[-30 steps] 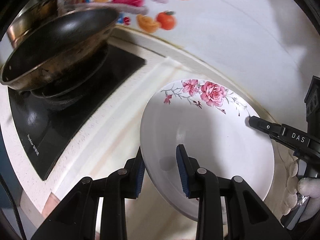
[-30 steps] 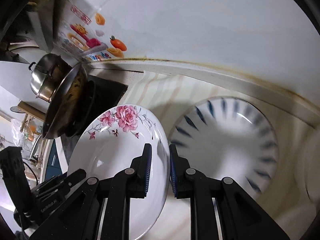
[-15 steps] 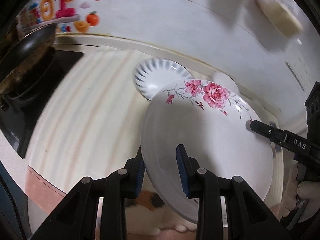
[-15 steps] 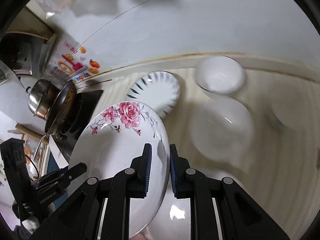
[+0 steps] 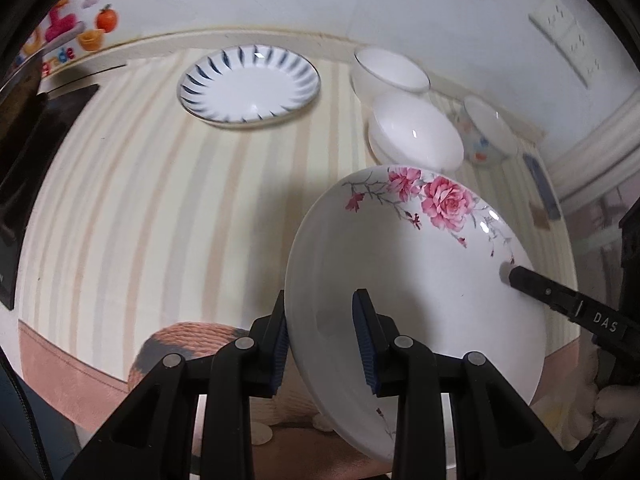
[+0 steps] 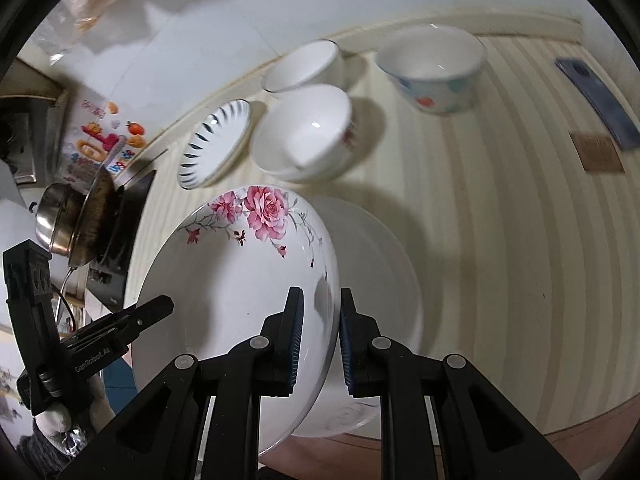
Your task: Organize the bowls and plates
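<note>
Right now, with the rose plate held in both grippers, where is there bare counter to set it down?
Bare striped counter lies between the blue-striped plate and the front edge, left of the rose plate. In the right wrist view another stretch is bare right of the plain white plate. Along the wall it is crowded: white bowls and a patterned bowl.

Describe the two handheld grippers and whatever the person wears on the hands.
Both grippers are black plastic, with triangular cut-out linkages, silver pivot pins and ribbed blue pads on the fingers. The left gripper carries white lettering along one finger, blurred in the right wrist view; the right gripper is marked "DAS". A dark cable runs along the lower left edge of the left view. White gloves cover the hands.
</note>
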A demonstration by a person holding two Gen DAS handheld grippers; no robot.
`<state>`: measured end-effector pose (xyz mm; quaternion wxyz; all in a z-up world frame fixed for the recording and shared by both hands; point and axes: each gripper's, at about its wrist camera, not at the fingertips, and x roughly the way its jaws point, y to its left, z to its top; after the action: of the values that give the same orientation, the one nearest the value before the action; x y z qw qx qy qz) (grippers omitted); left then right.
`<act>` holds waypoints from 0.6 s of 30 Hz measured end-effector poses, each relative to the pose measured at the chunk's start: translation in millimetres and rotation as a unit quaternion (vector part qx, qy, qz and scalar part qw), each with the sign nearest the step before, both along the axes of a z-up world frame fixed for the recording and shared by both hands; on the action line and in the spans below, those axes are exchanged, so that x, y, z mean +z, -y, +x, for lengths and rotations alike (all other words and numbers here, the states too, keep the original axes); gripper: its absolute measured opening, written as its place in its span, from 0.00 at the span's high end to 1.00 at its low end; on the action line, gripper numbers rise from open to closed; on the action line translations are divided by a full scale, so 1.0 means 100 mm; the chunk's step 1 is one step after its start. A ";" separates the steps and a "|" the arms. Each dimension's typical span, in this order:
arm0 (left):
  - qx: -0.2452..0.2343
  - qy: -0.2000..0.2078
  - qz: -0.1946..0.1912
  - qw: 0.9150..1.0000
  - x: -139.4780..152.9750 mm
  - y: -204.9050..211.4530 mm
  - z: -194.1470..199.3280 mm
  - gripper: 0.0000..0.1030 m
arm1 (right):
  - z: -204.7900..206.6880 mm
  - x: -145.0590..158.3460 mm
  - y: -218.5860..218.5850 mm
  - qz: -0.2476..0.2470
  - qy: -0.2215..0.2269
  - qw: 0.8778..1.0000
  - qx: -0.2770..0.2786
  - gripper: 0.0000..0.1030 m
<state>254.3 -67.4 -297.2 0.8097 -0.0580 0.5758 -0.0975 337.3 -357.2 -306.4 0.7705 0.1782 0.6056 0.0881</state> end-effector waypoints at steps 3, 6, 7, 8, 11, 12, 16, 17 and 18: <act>-0.016 -0.009 0.013 1.000 -0.14 0.10 0.00 0.73 | -0.06 -0.10 0.09 -0.004 -0.005 1.000 -0.010 0.82; -0.027 -0.017 0.024 0.999 -0.26 0.18 0.03 0.73 | -0.06 -0.18 0.12 -0.008 -0.007 1.000 -0.014 0.82; -0.029 -0.019 0.026 0.999 -0.29 0.18 0.04 0.73 | -0.05 -0.20 0.12 -0.008 -0.008 1.000 -0.017 0.82; -0.031 -0.022 0.028 0.999 -0.32 0.20 0.05 0.73 | -0.05 -0.23 0.14 -0.008 -0.009 1.000 -0.019 0.82; -0.032 -0.026 0.033 0.999 -0.37 0.24 0.07 0.73 | -0.04 -0.28 0.16 -0.009 -0.011 1.000 -0.022 0.82; -0.031 -0.025 0.036 0.999 -0.38 0.25 0.07 0.73 | -0.04 -0.29 0.17 -0.009 -0.012 1.000 -0.023 0.82; -0.030 -0.031 0.041 0.998 -0.41 0.27 0.09 0.73 | -0.04 -0.34 0.17 -0.010 -0.015 1.000 -0.022 0.82; -0.030 -0.035 0.041 0.998 -0.44 0.27 0.09 0.73 | -0.04 -0.35 0.17 -0.010 -0.017 1.000 -0.023 0.82; -0.030 -0.037 0.042 0.998 -0.45 0.28 0.09 0.73 | -0.04 -0.36 0.17 -0.011 -0.019 1.000 -0.022 0.82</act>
<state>263.5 -95.1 -342.3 0.7864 -0.0100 0.6103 -0.0949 333.4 -374.5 -342.9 0.7627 0.1843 0.6170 0.0608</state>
